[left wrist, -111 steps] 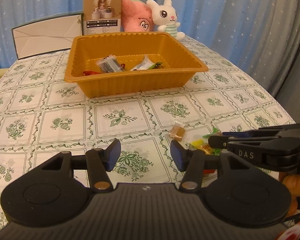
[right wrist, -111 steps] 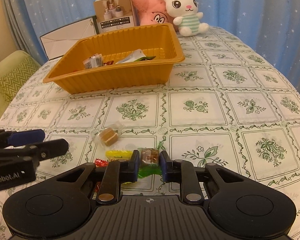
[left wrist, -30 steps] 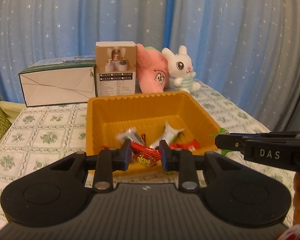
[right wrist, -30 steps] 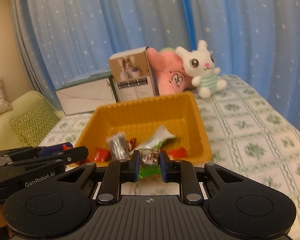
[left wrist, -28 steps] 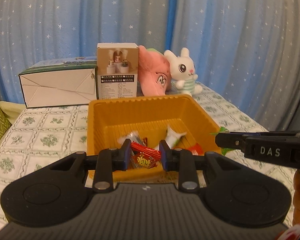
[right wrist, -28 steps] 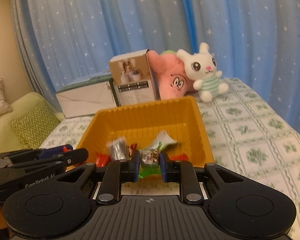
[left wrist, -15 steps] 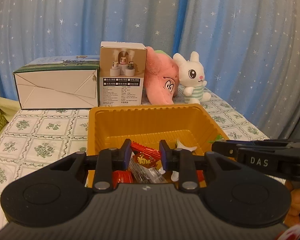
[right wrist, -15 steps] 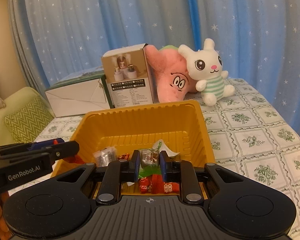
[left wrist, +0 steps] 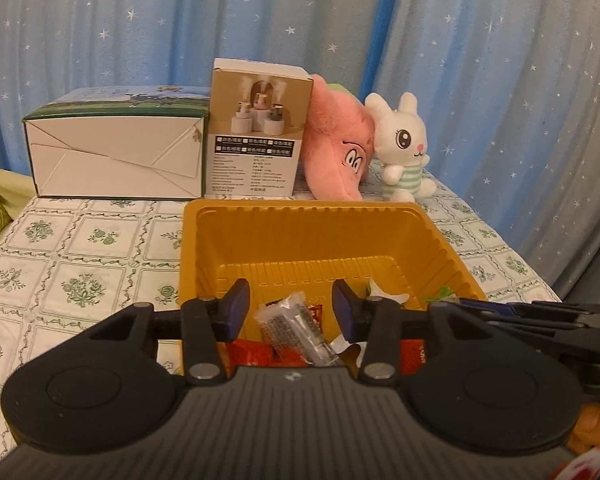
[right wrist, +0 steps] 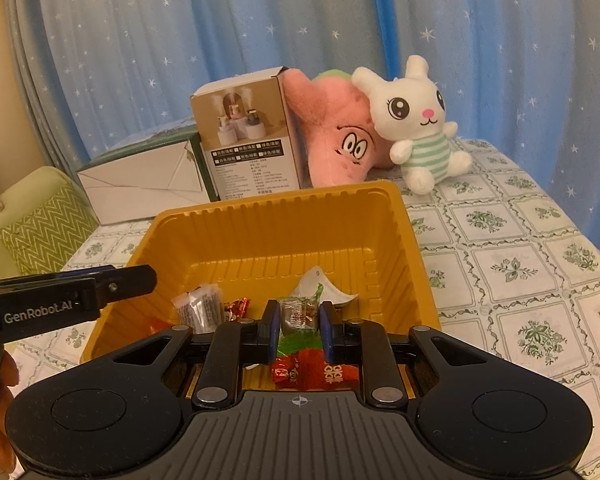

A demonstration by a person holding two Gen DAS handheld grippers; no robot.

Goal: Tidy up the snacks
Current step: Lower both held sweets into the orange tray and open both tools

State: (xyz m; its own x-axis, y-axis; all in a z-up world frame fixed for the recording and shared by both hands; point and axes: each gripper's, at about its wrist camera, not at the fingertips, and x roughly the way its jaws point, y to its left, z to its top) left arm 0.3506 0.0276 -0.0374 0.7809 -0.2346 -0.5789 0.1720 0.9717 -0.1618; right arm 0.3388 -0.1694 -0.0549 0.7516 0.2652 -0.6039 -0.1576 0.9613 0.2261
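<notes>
An orange tray (left wrist: 300, 232) (right wrist: 268, 228) holds several wrapped snacks, among them a clear silver packet (left wrist: 296, 332) (right wrist: 198, 308) and red wrappers (right wrist: 324, 372). My left gripper (left wrist: 291, 312) is open and empty above the tray's near side. My right gripper (right wrist: 299, 332) is shut on a small clear-wrapped brown candy with a green wrapper end (right wrist: 296, 314), held over the tray's near edge. Each gripper also shows at the side of the other's view.
Behind the tray stand a white carton (left wrist: 116, 156), a brown product box (left wrist: 256, 136), a pink plush (left wrist: 336, 148) and a white bunny plush (left wrist: 404, 152). A blue star curtain hangs behind. A green sofa cushion (right wrist: 40, 232) lies left.
Both grippers carried snacks from the tablecloth to the tray. In the last half second my left gripper opened and dropped its red snack into the tray.
</notes>
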